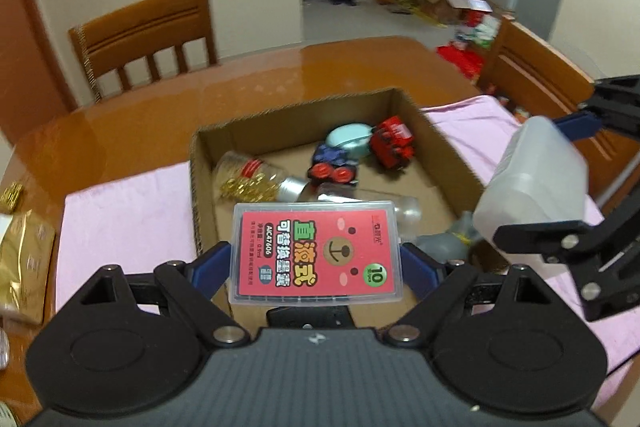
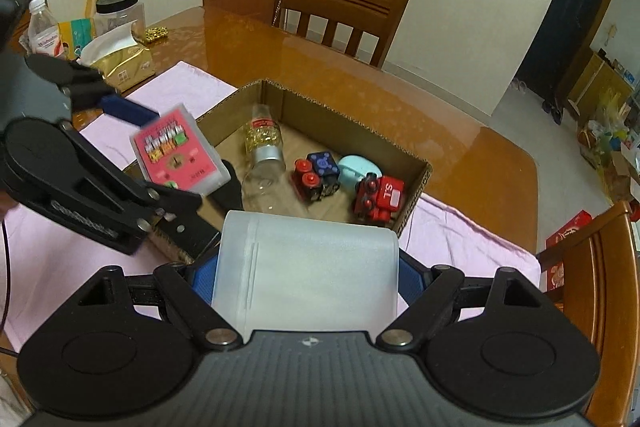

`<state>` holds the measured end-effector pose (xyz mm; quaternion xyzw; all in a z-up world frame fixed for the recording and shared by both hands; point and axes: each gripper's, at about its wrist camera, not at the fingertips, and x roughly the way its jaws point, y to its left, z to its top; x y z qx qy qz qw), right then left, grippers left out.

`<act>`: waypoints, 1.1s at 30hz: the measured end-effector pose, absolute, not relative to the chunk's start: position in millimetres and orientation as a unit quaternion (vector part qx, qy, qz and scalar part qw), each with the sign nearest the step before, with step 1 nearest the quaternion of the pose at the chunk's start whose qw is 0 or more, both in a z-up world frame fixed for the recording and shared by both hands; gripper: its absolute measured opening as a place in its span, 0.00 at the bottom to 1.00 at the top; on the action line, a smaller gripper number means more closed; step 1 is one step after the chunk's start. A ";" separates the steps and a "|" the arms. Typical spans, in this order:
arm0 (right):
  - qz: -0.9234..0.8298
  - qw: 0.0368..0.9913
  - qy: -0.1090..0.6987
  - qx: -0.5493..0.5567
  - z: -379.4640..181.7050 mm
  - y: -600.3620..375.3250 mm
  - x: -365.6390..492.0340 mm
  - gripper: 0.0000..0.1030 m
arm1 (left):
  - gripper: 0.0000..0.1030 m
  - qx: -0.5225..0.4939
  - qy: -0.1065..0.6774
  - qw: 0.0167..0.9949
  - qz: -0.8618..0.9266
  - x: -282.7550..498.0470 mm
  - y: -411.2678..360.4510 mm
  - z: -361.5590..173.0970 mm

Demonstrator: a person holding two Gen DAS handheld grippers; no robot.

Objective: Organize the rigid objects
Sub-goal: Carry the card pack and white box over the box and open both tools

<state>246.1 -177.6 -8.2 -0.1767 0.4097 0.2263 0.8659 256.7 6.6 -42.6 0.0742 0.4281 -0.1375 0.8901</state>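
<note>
Left wrist: glossy rectangular plastic case (image 1: 316,251), corrugated cardboard box (image 1: 296,119) below.

We record, at lower centre of the left wrist view, a clear case (image 1: 316,253) with a pink-red label, yellow and green lettering and a brown bear face. At right we note a frosted white translucent container (image 1: 532,179). Each hand-held gripper (image 2: 306,277) we list as black with blue pads. The cardboard box (image 1: 444,151) is plain brown; in it we count a red toy train (image 2: 378,197), a pale turquoise oval piece (image 2: 358,171), a blue, red and black block toy (image 2: 316,177) and a clear bottle of gold beads (image 2: 264,137). The cloth (image 1: 124,211) is pink, the table (image 2: 460,123) glossy orange-brown.
</note>
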 end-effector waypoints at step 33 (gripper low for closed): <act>0.127 0.863 0.489 0.005 -42.3 -167.6 351.7 0.85 | 0.99 0.035 0.376 0.926 -0.025 237.0 50.1 -32.0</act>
